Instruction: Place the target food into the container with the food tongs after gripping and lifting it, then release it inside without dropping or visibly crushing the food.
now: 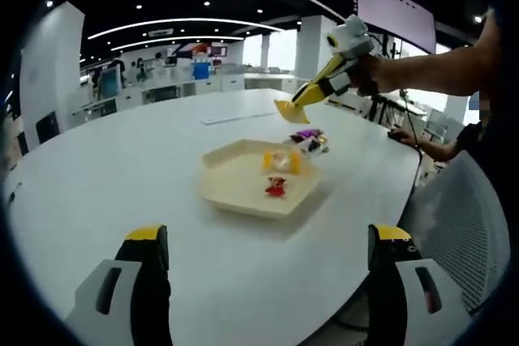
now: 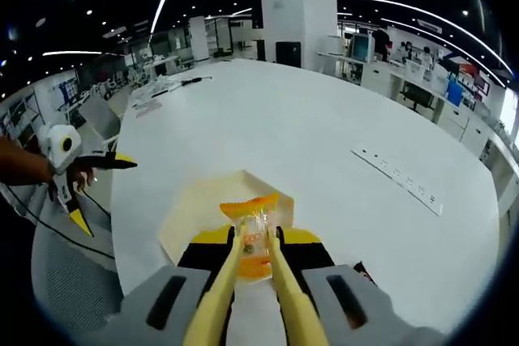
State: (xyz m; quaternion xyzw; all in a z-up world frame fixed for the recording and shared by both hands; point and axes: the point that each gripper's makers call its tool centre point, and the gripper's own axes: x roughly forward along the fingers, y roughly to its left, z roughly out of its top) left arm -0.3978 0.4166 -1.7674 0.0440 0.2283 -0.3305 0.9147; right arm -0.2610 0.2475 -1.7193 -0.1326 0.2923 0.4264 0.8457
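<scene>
The right gripper [image 2: 253, 258], clamped on the tongs [image 2: 247, 297] gripping a snack [image 2: 253, 237], hangs above the tray [image 2: 188, 216]; the left gripper [image 1: 268, 257] gapes wide near the desk [image 1: 122, 168].

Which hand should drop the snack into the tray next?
Right. Its tongs already grip the orange snack packet above the cream tray. The left gripper is open, empty and back from the tray.

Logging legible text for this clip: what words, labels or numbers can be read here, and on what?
None can be read.
Snack packet held in the food tongs: print too blurred.
Wrapped snacks beside the tray: too small.
Distant signs: illegible.
</scene>
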